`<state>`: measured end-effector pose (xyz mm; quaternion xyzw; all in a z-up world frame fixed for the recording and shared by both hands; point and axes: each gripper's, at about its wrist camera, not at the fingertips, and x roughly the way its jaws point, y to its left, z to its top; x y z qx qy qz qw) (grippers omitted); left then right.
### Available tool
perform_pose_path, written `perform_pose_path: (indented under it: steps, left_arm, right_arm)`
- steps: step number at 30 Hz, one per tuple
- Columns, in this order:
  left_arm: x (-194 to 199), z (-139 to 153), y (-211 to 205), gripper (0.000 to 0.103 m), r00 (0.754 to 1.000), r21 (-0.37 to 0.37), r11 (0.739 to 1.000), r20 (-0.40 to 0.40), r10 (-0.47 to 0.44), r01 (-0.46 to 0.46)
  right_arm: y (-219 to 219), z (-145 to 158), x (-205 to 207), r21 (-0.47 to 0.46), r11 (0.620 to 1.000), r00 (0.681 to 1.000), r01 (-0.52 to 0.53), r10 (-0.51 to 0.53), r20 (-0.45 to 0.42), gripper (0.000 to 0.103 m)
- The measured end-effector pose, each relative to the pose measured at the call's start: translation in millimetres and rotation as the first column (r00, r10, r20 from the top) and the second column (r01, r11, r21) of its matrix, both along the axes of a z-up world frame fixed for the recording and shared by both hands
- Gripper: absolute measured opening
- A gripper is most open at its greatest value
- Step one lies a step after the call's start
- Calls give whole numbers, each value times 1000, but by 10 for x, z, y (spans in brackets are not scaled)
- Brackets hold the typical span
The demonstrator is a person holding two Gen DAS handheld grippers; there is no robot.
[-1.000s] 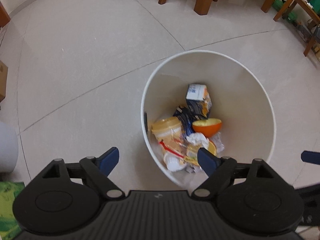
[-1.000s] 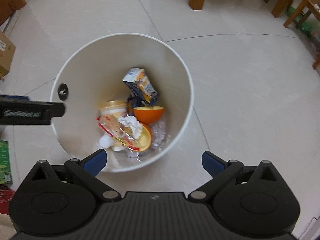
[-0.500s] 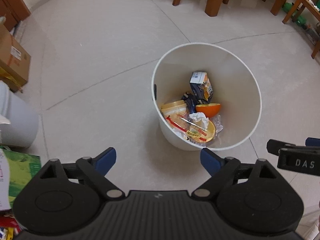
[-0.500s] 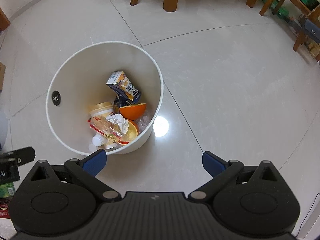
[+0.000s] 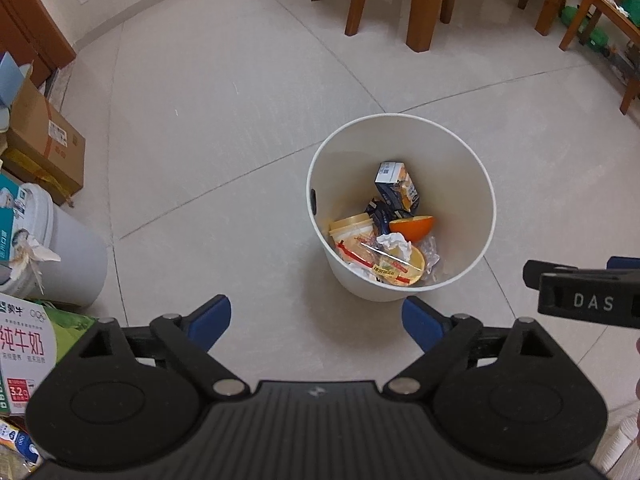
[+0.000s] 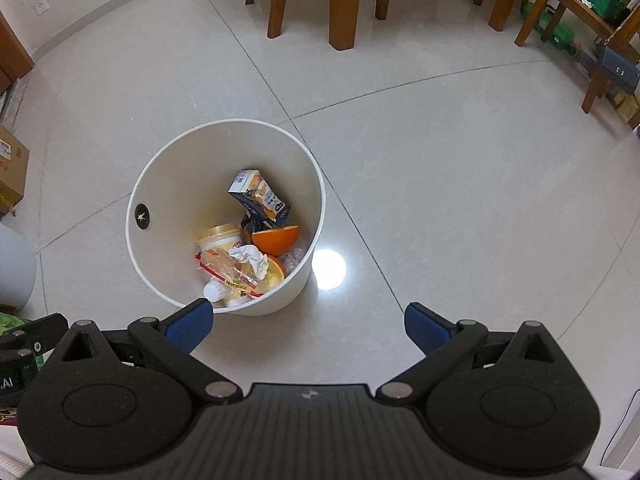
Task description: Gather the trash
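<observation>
A white round bin (image 5: 456, 140) (image 6: 168, 160) stands on the tiled floor. Inside lie a blue milk carton (image 5: 396, 186) (image 6: 258, 194), an orange half (image 5: 412, 228) (image 6: 276, 238), a yellow cup (image 5: 350, 226) (image 6: 220, 236), crumpled tissue (image 5: 394, 242) (image 6: 250, 258) and clear wrappers. My left gripper (image 5: 316, 322) hangs open and empty, high above the floor, near side of the bin. My right gripper (image 6: 308, 324) is open and empty too, above the bin's near right rim. The right gripper's side shows at the right edge of the left wrist view.
Wooden table and chair legs (image 5: 420, 4) (image 6: 342, 0) stand beyond the bin. At the left are a cardboard box (image 5: 44, 140), a grey bucket (image 5: 60, 256) and a milk carton pack (image 5: 24, 352). A small wooden table (image 6: 580, 12) with clutter is at far right.
Both grippers have risen and pulled back from the bin, which now looks smaller and farther. Both stayed open and empty. The trash in the bin has not moved.
</observation>
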<state>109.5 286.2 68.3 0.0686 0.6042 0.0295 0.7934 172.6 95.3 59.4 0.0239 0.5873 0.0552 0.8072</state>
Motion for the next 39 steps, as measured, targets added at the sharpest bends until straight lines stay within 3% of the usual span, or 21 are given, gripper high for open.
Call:
perform_pose_path:
  steps: [39]
  left_arm:
    - [-104,218,17,94,999,18,999,7,36,-36]
  right_arm:
    - [8,60,-130,12,1000,999,-28,28,-20,103]
